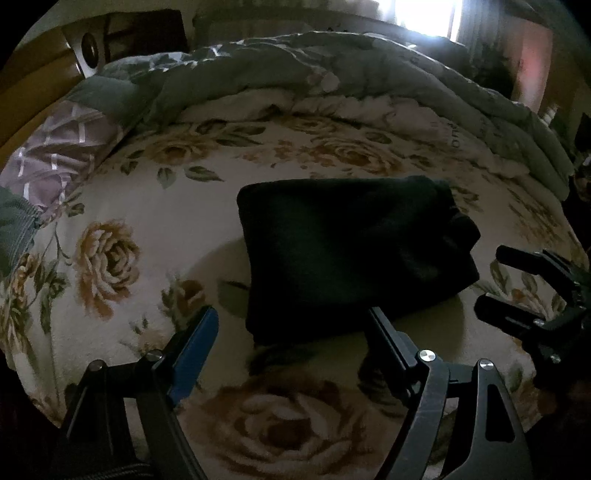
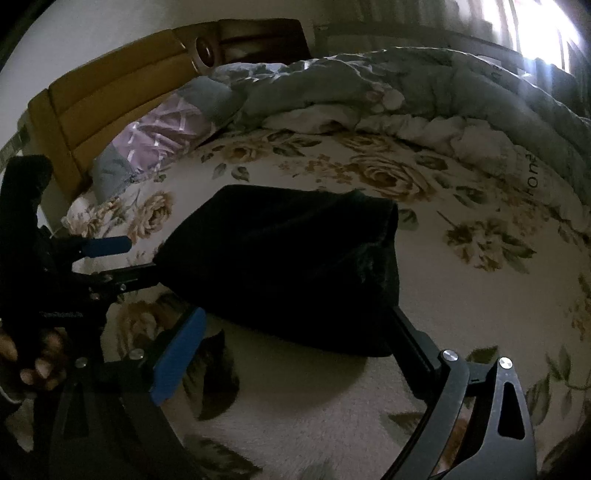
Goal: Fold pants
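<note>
The black pants (image 1: 354,254) lie folded into a compact rectangle on the floral bed sheet (image 1: 147,206). They also show in the right wrist view (image 2: 288,266). My left gripper (image 1: 291,317) is open and empty, its fingers just short of the pants' near edge. It shows at the left of the right wrist view (image 2: 142,254), open beside the pants' left corner. My right gripper (image 2: 295,325) is open and empty at the pants' near edge. It shows at the right of the left wrist view (image 1: 487,280), open, beside the pants' right side.
A rumpled grey quilt (image 1: 369,70) is piled along the far side of the bed. A purple and grey pillow (image 1: 59,155) lies at the left by the tan headboard (image 2: 110,107). A bright window (image 1: 424,14) is behind.
</note>
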Demonstrator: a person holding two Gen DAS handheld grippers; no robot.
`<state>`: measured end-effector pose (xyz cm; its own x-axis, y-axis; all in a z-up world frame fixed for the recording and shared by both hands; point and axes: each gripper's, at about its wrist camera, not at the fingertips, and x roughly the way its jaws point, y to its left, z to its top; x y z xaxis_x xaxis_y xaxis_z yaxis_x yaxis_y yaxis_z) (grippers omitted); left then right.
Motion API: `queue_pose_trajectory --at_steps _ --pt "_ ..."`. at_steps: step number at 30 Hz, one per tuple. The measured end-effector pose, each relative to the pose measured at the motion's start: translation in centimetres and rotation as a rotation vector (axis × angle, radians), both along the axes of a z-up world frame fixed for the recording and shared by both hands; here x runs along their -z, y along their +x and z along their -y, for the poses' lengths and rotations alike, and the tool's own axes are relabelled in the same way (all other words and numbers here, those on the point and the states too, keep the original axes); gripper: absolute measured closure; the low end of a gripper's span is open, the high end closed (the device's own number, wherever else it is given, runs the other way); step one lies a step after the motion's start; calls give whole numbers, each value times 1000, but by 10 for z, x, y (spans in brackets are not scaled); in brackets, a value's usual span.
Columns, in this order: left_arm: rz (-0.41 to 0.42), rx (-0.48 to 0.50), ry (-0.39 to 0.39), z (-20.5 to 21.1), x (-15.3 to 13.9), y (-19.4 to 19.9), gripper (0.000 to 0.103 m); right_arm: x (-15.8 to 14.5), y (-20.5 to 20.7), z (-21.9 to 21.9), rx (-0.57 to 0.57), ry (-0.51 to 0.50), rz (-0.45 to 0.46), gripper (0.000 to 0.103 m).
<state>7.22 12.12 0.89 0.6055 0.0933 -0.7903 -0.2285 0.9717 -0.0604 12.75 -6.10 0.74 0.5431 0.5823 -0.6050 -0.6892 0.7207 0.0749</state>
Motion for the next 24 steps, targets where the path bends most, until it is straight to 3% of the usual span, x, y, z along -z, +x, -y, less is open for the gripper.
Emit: queue_pose_trajectory --at_steps 24 --pt "-9 10 32 10 15 4 20 17 8 -4 32 25 -13 7"
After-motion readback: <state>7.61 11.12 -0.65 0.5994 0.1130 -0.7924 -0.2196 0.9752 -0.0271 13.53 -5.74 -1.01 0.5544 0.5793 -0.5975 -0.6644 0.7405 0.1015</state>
